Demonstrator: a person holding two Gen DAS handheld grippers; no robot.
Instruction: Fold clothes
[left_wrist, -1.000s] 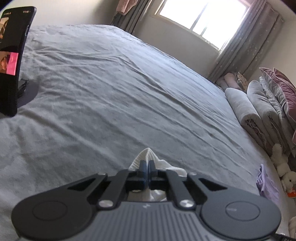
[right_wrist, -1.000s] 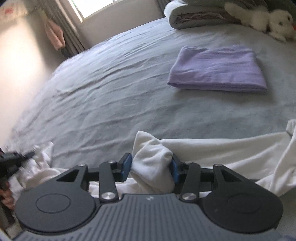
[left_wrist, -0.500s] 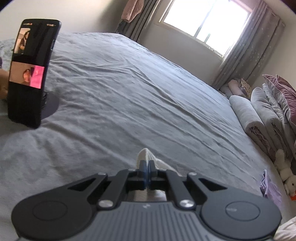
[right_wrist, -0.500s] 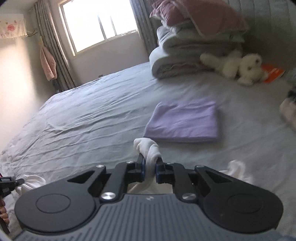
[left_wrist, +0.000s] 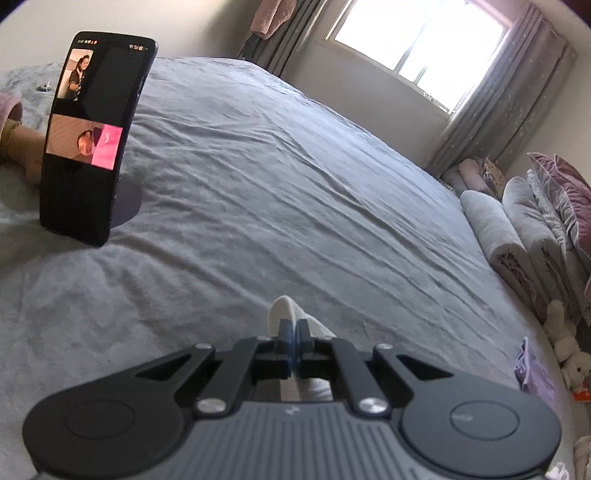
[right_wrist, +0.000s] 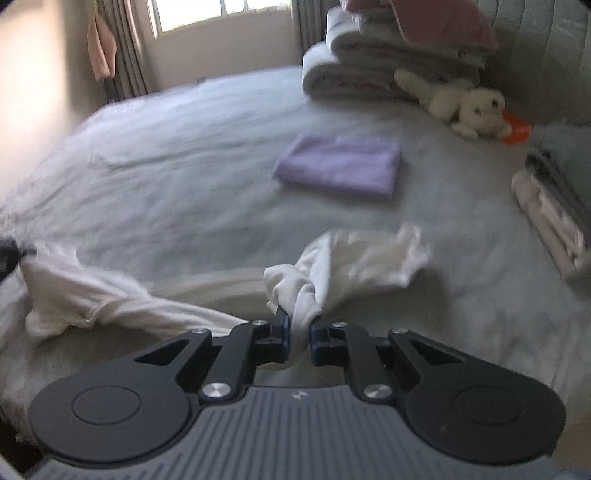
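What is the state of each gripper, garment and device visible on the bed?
Left gripper: shut on white garment.
Right gripper: shut on white garment.
White garment: unfolded, crumpled, stretched between both grippers.
Purple cloth: folded, flat on bed.
Phone: upright, screen on.

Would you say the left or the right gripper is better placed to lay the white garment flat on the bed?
Probably the right gripper. Its view shows the white garment spread ahead on the grey bedsheet, short of the folded purple cloth. The left gripper shows only a pinched tip.
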